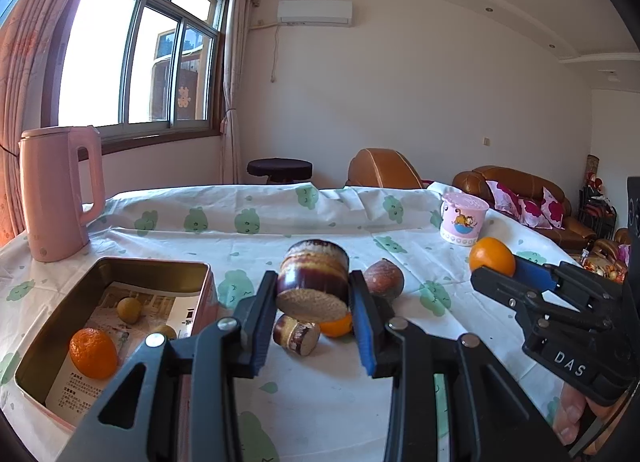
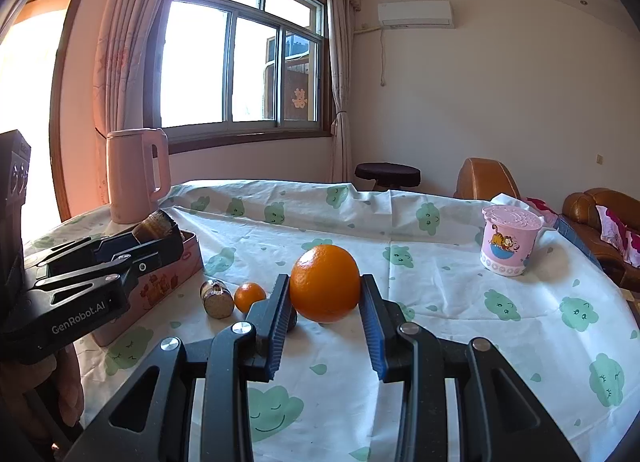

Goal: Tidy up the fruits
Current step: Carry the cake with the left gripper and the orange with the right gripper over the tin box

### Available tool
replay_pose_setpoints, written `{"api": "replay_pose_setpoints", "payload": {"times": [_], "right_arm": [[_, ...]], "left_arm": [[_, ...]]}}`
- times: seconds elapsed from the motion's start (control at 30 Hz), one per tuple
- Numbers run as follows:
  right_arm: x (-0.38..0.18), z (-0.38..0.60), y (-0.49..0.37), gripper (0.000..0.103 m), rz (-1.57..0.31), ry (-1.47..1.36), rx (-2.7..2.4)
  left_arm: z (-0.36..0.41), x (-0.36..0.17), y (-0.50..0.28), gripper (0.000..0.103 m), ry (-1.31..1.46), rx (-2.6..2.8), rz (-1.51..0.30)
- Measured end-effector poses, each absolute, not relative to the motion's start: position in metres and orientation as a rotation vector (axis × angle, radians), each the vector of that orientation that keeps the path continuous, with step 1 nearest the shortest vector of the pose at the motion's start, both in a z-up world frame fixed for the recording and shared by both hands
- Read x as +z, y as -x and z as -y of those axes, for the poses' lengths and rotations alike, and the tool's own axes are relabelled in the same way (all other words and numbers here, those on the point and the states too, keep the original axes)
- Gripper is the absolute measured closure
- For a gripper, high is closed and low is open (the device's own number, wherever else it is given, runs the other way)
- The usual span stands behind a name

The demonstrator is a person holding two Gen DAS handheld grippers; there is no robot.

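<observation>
The tin (image 1: 120,274) already holds a tangerine (image 1: 93,353) and two small yellowish fruits, perhaps more. The left gripper (image 1: 314,294) clamps a brown cup (image 1: 313,280) right of the tin; the right gripper (image 2: 325,294) clamps an orange (image 2: 324,282). A small orange (image 2: 249,296) lies just outside the tin.

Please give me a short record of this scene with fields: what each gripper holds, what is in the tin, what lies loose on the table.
left gripper: shut on brown ceramic cup, lifted off the table
right gripper: shut on large orange
metal tin: a mandarin and two small yellowish fruits on printed paper
loose on tablecloth: small brown cup on its side, small orange, brownish round fruit
background: pink kettle, pink cartoon cup
</observation>
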State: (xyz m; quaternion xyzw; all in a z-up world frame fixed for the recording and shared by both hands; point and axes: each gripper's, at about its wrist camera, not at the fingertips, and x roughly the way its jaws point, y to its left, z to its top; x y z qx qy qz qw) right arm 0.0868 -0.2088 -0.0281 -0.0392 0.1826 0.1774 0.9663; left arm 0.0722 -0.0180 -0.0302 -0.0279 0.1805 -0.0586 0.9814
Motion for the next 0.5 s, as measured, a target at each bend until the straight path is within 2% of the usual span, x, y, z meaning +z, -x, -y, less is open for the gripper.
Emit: {"api": "replay_pose_setpoints", "payload": {"times": [0.5], "right_arm": [[-0.029, 0.171, -0.090, 0.067, -0.388, 0.126, 0.428]], "left_arm": [[-0.038, -0.029, -0.065, 0.066, 0.091, -0.009, -0.373]]}}
